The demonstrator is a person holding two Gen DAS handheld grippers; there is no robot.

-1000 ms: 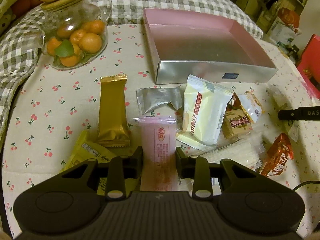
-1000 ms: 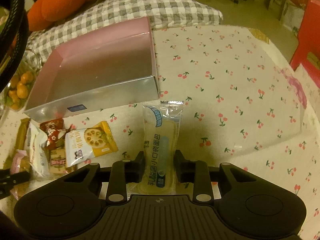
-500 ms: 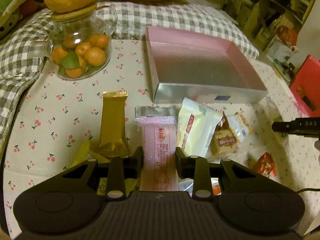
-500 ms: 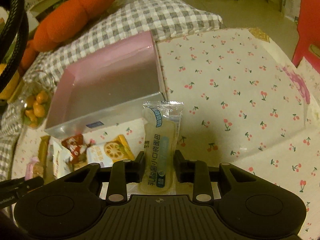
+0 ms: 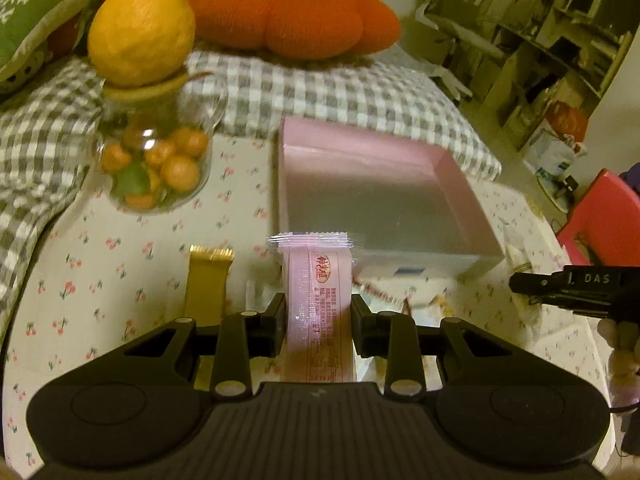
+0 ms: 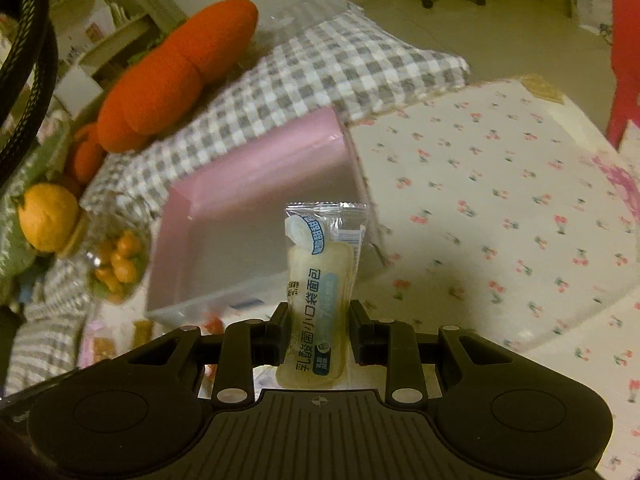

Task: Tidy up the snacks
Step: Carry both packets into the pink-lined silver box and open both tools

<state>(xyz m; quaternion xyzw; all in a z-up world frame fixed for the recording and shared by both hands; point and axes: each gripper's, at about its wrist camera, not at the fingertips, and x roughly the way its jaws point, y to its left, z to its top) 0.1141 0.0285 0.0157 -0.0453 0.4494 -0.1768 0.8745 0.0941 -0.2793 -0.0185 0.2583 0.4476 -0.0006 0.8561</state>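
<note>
Pink snack packet [image 5: 320,312] clamped in left gripper [image 5: 319,322], long axis along the fingers, crimped end pointing away toward pink box [image 5: 376,204]. Right gripper [image 6: 319,330] pinches clear bread packet [image 6: 320,296] likewise, sealed end toward box. Both held above cherry-print tablecloth [image 6: 500,216]. Gold bar [image 5: 208,284] lies on cloth. Glass jar [image 5: 156,168] of small oranges, checked cushion [image 5: 340,96], orange plush [image 5: 296,12] behind.

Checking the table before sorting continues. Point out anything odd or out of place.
One oddity: a big yellow citrus fruit is perched on the lid of the glass jar, where it could roll off. The box is empty and looks undamaged.
</note>
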